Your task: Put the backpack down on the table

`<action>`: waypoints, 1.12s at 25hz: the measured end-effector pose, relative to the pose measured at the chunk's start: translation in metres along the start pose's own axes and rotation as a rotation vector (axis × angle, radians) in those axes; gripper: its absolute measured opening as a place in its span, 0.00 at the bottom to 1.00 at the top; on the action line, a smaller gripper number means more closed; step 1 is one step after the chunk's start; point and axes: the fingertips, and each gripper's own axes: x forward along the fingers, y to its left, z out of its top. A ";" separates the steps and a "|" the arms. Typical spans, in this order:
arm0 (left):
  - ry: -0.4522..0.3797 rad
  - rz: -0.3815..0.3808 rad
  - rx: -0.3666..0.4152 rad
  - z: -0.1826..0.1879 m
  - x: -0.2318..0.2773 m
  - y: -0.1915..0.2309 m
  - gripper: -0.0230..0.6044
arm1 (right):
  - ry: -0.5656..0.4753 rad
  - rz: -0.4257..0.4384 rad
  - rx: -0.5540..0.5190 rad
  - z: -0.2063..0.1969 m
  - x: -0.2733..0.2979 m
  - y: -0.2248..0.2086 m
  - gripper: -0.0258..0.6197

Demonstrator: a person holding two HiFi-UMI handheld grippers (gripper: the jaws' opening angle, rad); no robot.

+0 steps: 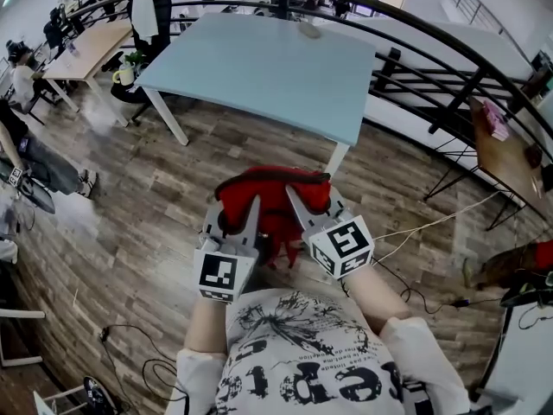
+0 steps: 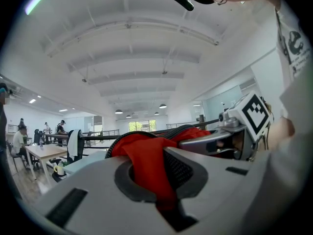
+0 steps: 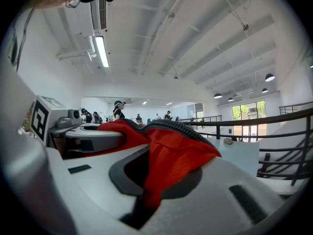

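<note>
Wood-plank floor (image 1: 130,223) spreads below me in an open office, with a light wooden desk (image 1: 86,50) far off to the left where people sit. Nearer in on that side, my left gripper (image 1: 244,219) has its jaws clamped shut on a fold of red cloth. From its own view the fabric is pinched deep in the throat between the jaws.

That cloth belongs to the backpack (image 1: 272,199), red with a dark ribbed edge. It hangs bunched between my two grippers, in the air in front of my chest and over the floor. It is not yet over the pale blue table (image 1: 259,67), whose near edge lies just beyond it. The top is bare except for one small thing at the far side that I cannot make out.

To the right, my right gripper (image 1: 304,207) is closed the same way on the bag's other side. Further right a black railing (image 1: 432,50) runs past.

I judge I am in the carrying step, on the approach. Next I need to bring both hands forward together over the tabletop, lower until the bag rests there, then release.
</note>
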 end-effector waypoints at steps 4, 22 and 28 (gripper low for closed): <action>-0.006 -0.028 -0.006 -0.008 0.023 0.058 0.09 | 0.003 -0.027 -0.003 0.006 0.060 -0.005 0.07; -0.025 -0.149 0.026 -0.016 0.146 0.318 0.09 | -0.011 -0.112 -0.022 0.059 0.336 -0.046 0.07; -0.009 -0.152 0.016 -0.005 0.200 0.369 0.09 | -0.036 -0.102 -0.077 0.080 0.403 -0.083 0.07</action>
